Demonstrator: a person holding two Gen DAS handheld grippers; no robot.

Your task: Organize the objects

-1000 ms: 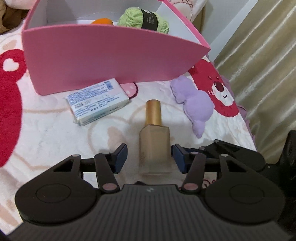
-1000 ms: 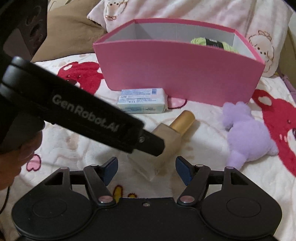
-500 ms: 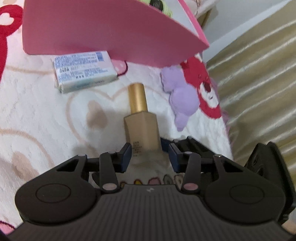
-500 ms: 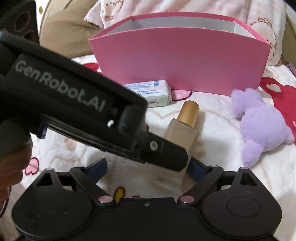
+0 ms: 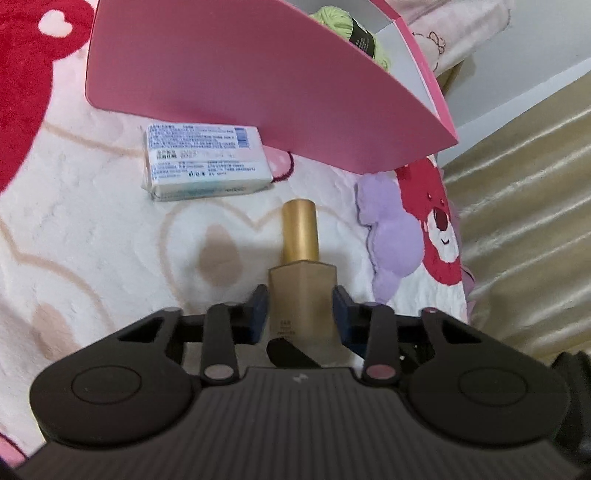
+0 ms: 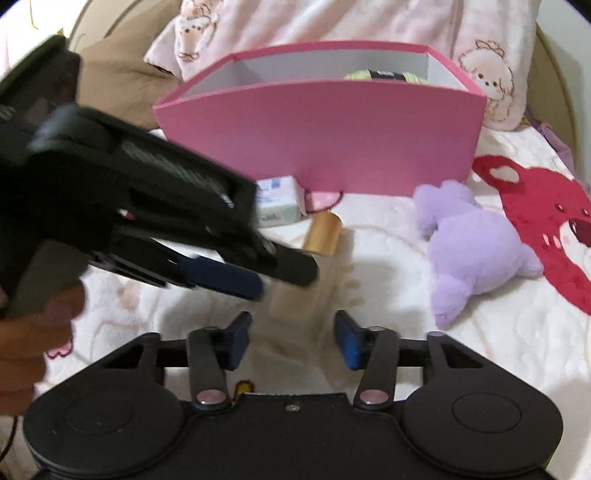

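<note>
A beige bottle (image 5: 301,295) with a gold cap (image 5: 300,229) is clamped between the blue pads of my left gripper (image 5: 300,308). In the right wrist view the bottle (image 6: 295,310) is blurred, with its gold cap (image 6: 322,232) pointing at the pink box (image 6: 325,144). The left gripper (image 6: 221,275) reaches in from the left over it. My right gripper (image 6: 293,341) is open, with the bottle's base between its jaws, not touching. The pink box (image 5: 258,74) holds green yarn (image 5: 351,33).
A white wrapped packet (image 5: 205,160) lies against the box front, and it also shows in the right wrist view (image 6: 279,201). A purple plush toy (image 5: 391,236) lies right of the bottle, seen too in the right wrist view (image 6: 476,247). A curtain (image 5: 524,229) hangs at the right.
My left gripper closed on the bottle and tilted it up off the blanket. My right gripper moved in closer around the bottle's base.
</note>
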